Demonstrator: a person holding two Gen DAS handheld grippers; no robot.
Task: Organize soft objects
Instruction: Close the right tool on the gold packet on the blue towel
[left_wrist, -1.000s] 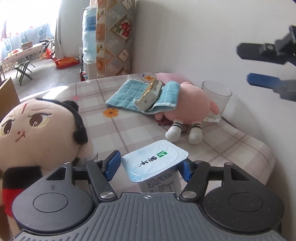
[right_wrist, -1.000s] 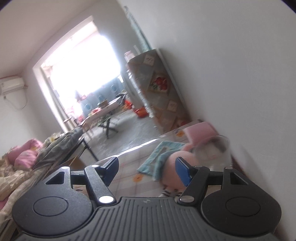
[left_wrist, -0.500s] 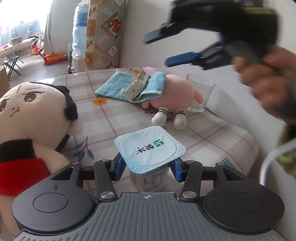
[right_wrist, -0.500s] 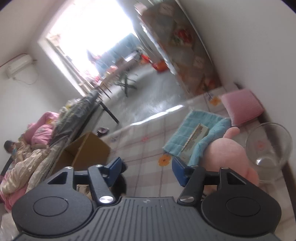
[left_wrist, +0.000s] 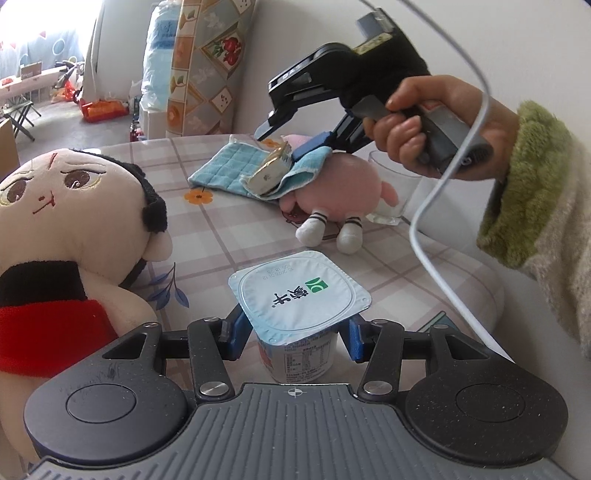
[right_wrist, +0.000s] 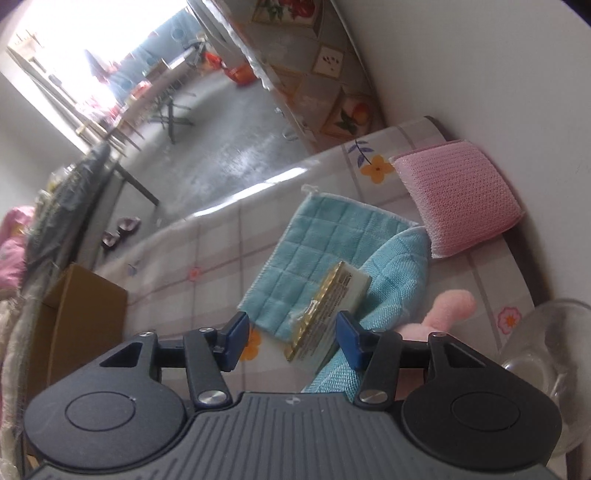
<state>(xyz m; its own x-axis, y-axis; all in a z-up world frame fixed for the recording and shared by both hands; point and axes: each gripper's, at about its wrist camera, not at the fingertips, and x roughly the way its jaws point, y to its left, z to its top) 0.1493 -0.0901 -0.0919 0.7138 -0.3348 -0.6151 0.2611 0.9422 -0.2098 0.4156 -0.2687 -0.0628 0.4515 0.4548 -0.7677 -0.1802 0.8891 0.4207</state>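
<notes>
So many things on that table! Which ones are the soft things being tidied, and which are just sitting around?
Part of the job:
- big-headed doll
- pink plush toy
- blue cloth
- pink sponge

Just lying about:
- yogurt cup, between the left gripper fingers
- gold-edged packet
- glass

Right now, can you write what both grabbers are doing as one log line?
left gripper: around yogurt cup | right gripper: closing, straddling gold-edged packet on blue cloth

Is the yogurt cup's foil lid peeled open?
No, the foil lid lies flat and sealed all around the rim of the yogurt cup.
</notes>
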